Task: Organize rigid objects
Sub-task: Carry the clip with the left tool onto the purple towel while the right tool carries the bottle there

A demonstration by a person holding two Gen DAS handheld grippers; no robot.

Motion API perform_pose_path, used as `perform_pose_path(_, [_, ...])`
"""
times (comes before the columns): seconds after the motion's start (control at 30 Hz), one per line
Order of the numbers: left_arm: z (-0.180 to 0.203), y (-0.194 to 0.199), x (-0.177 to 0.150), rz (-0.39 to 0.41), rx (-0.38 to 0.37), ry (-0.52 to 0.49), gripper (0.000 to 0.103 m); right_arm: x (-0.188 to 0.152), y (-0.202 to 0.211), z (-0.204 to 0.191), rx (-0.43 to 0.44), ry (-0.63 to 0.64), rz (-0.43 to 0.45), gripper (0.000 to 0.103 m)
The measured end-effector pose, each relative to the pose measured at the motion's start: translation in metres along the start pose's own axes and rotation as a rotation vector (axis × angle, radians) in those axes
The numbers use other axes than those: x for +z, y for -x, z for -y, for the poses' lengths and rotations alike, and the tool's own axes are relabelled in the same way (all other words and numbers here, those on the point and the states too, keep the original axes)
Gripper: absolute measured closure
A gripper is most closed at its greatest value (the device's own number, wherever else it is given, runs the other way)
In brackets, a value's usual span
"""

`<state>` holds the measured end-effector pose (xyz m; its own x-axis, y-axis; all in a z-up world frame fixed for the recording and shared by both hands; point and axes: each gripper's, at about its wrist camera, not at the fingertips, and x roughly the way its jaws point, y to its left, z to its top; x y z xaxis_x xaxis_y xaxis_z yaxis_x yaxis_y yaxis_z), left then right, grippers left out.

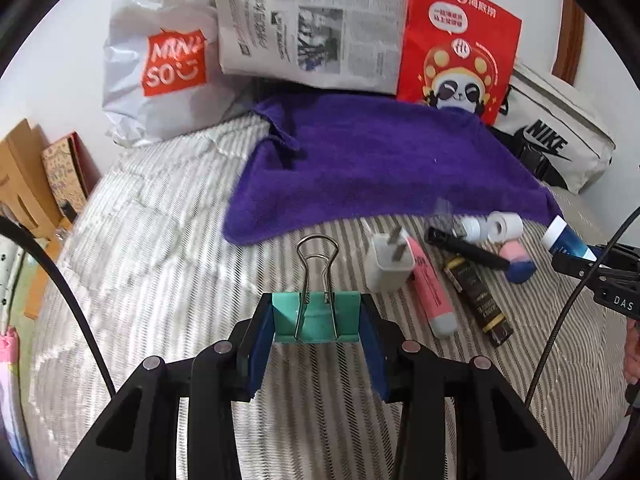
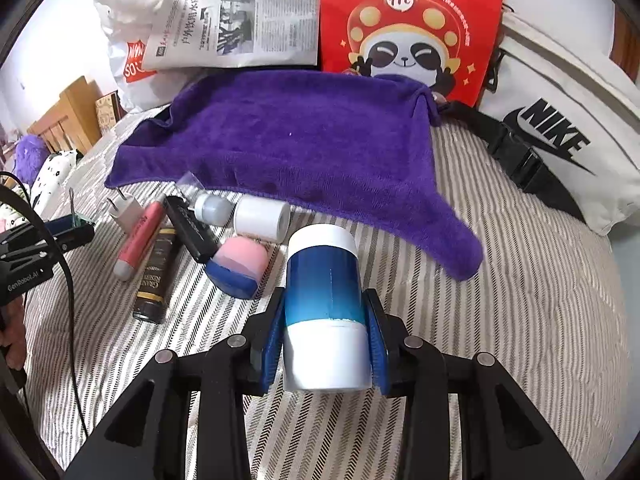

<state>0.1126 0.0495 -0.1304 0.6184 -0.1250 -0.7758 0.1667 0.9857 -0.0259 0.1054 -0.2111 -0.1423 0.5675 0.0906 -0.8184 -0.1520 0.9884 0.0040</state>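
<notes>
Teal binder clip (image 1: 316, 316) clamped in the left gripper (image 1: 316, 320), blue-and-white bottle (image 2: 326, 312) in the right gripper (image 2: 326, 344). Charger plug (image 1: 390, 264), pink tube (image 1: 434, 292) and the rest are loose at 1 o'clock by the purple towel (image 1: 380, 164), so barely started I'd say.

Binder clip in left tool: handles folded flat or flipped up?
Flipped up. Binder clip wire handles stick out past the left tool, together, away from the camera.

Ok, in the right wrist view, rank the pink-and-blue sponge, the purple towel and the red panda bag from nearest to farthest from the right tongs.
1. Pink-and-blue sponge: just left of the right tongs, on the striped bedding.
2. Purple towel: spread out ahead, beyond the small items.
3. Red panda bag: standing at the back, behind the towel.
</notes>
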Motion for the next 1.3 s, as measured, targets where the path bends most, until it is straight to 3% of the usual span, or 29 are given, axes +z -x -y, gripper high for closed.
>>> perform_pose_path(0.23, [-0.007, 0.011, 0.043, 0.024, -0.041, 0.0, 0.064, 0.038, 0.013, 0.004, -0.003, 0.027, 0.014, 0.066])
perform_pose_path(0.5, [-0.005, 0.019, 0.132, 0.104, -0.087, -0.037, 0.064, 0.133, 0.034, 0.005, -0.022, 0.084, 0.117, 0.066])
perform_pose_path(0.73, [0.005, -0.004, 0.19, 0.118, -0.128, -0.044, 0.064, 0.189, 0.015, 0.02, 0.015, 0.013, 0.152, 0.066])
perform_pose_path(0.97, [-0.001, -0.041, 0.21, 0.092, -0.141, 0.01, 0.064, 0.195, -0.018, 0.04, 0.031, -0.065, 0.141, 0.066])
perform_pose_path(1.3, [-0.015, -0.08, 0.197, 0.012, -0.136, 0.031, 0.064, 0.185, -0.081, 0.059, -0.003, -0.076, 0.026, 0.066])
